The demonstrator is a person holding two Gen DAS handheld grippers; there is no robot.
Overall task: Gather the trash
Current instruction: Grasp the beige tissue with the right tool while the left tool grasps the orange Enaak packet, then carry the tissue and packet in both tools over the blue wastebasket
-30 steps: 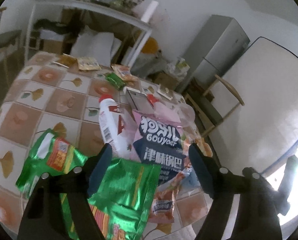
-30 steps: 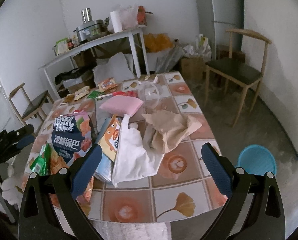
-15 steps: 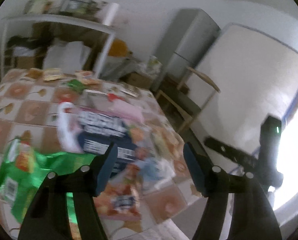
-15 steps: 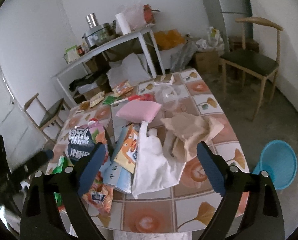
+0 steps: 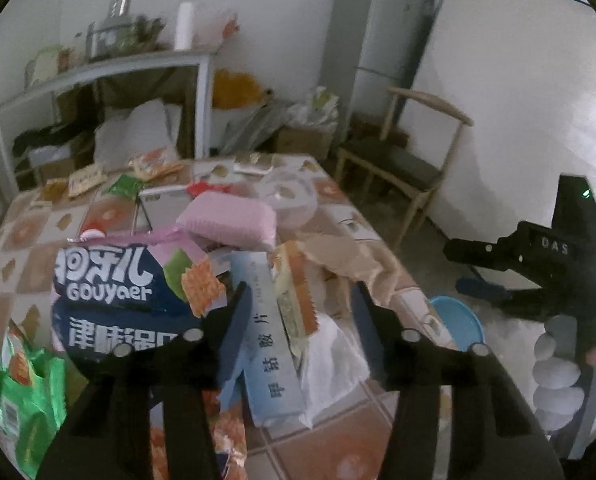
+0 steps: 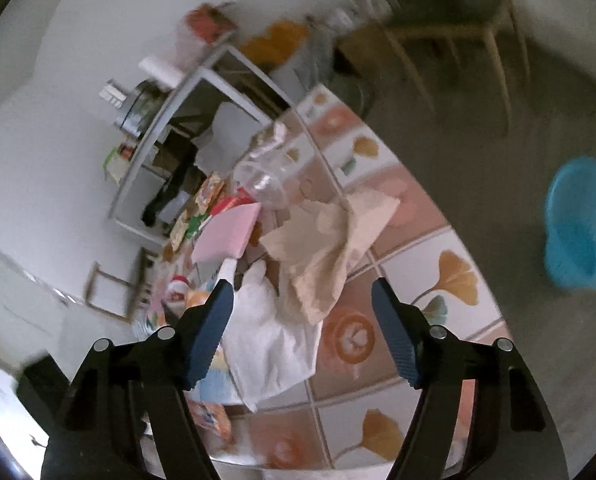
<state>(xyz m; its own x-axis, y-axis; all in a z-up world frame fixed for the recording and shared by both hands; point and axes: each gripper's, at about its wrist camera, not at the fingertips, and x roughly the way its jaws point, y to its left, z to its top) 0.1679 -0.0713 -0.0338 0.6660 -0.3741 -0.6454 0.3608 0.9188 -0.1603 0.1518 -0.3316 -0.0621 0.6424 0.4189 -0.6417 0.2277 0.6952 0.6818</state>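
Observation:
Trash is piled on the tile-patterned table (image 5: 21, 236): a dark blue and pink snack bag (image 5: 113, 284), green packets (image 5: 25, 392), a pink pack (image 5: 233, 220), a light blue box (image 5: 269, 344), a white bag (image 6: 273, 332) and crumpled brown paper (image 6: 330, 244). My left gripper (image 5: 302, 320) hovers over the blue box and an orange-edged wrapper (image 5: 293, 296), its jaws closing and pressing on nothing. My right gripper (image 6: 304, 320) is rolled sideways above the white bag and brown paper. Its jaws are closing too, with nothing gripped. It also shows in the left wrist view as the right gripper (image 5: 456, 266), held by a gloved hand (image 5: 558, 368).
A blue bin (image 6: 578, 220) stands on the floor to the right of the table. A clear plastic container (image 5: 289, 196) and small packets (image 5: 149, 164) lie on the table's far side. Behind are a cluttered white shelf table (image 5: 109, 68), a wooden chair (image 5: 410, 160) and a grey fridge (image 5: 374, 40).
The left view swung right, from the green packets to the pile's middle. The right view rolled and dropped nearer the white bag and brown paper. Both pairs of jaws narrowed.

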